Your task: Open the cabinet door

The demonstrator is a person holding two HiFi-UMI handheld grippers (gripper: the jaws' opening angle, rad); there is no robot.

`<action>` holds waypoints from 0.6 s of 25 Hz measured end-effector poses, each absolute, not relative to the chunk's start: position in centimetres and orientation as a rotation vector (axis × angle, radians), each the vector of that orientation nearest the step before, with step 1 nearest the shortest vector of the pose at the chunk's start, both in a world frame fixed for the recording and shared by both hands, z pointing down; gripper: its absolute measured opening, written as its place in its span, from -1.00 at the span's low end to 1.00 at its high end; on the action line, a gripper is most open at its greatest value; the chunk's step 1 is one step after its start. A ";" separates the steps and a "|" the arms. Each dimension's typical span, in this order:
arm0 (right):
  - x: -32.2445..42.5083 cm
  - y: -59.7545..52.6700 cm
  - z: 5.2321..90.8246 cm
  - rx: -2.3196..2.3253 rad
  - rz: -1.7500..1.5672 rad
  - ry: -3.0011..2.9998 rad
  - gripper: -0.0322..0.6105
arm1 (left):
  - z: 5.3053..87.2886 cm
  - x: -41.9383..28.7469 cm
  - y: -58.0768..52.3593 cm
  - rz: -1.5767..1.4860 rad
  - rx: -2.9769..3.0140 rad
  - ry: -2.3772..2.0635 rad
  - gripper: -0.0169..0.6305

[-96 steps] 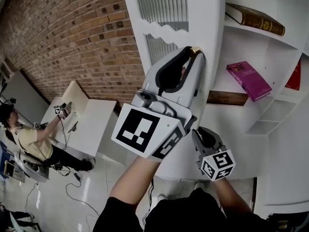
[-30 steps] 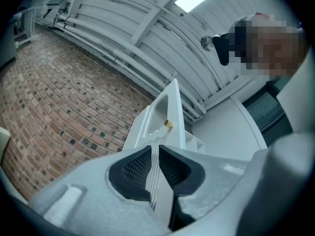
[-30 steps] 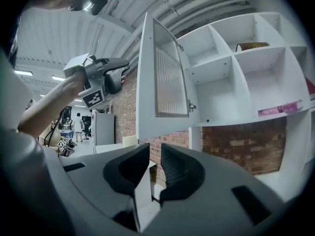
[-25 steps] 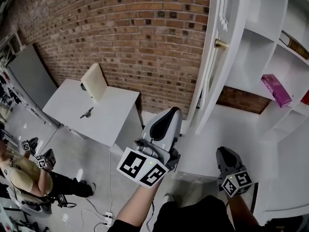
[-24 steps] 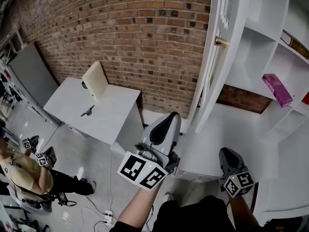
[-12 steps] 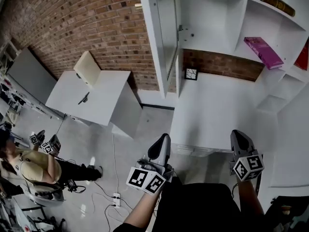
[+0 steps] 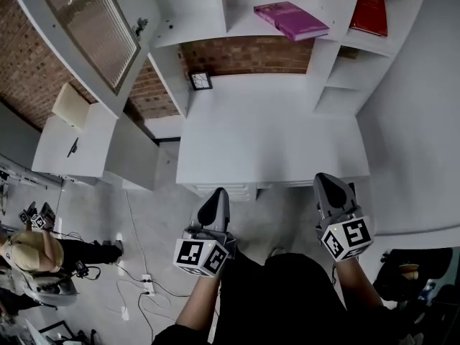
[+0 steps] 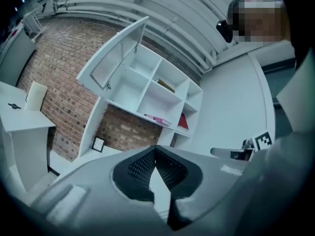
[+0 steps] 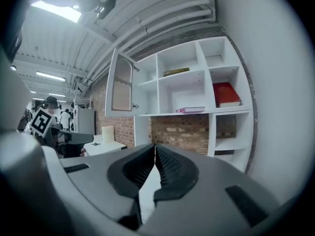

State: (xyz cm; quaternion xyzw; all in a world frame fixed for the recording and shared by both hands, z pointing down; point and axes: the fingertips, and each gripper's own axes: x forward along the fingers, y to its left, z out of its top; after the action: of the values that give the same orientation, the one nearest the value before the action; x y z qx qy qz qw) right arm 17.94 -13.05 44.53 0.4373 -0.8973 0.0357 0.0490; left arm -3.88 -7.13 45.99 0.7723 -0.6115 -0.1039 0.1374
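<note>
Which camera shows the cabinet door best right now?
Right gripper view: the door shows whole and upright, swung open. Left gripper view shows it whole but tilted; head view cuts it off at the top-left corner.

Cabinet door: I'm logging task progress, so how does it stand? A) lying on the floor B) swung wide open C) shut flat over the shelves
B: the door stands swung out at the left, clear of the cabinet front, leaving the pink book inside in plain view.

Head view steeply down; both gripper views level toward shared cabinet [image 7: 327, 56]
</note>
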 end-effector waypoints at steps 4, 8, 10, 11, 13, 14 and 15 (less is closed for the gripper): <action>24.6 -12.5 47.0 1.331 0.141 -2.699 -0.89 | 47.2 3.7 -6.3 -0.266 2.238 -1.752 -0.89; 28.4 -11.7 48.0 1.352 0.169 -2.699 -0.89 | 47.1 7.6 -5.5 -0.219 2.254 -1.776 -0.89; 29.7 -11.5 47.9 1.378 0.170 -2.702 -0.89 | 46.7 9.0 -5.5 -0.220 2.277 -1.785 -0.89; 30.5 -11.5 47.8 1.390 0.168 -2.701 -0.89 | 46.5 10.0 -5.7 -0.222 2.298 -1.781 -0.89; 31.9 -11.5 47.6 1.414 0.167 -2.694 -0.89 | 46.0 12.0 -6.2 -0.218 2.337 -1.764 -0.89; 32.6 -11.4 47.5 1.426 0.170 -2.692 -0.89 | 45.9 12.9 -6.5 -0.212 2.351 -1.755 -0.89; 33.2 -11.2 47.4 1.435 0.175 -2.694 -0.89 | 45.9 13.5 -6.6 -0.206 2.360 -1.748 -0.89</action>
State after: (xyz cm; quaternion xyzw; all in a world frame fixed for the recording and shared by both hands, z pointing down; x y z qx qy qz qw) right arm 33.17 -11.21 47.40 0.4689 -0.8804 0.0571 0.0420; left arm 13.49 -6.63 45.86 0.7977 -0.5908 -0.0698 0.0986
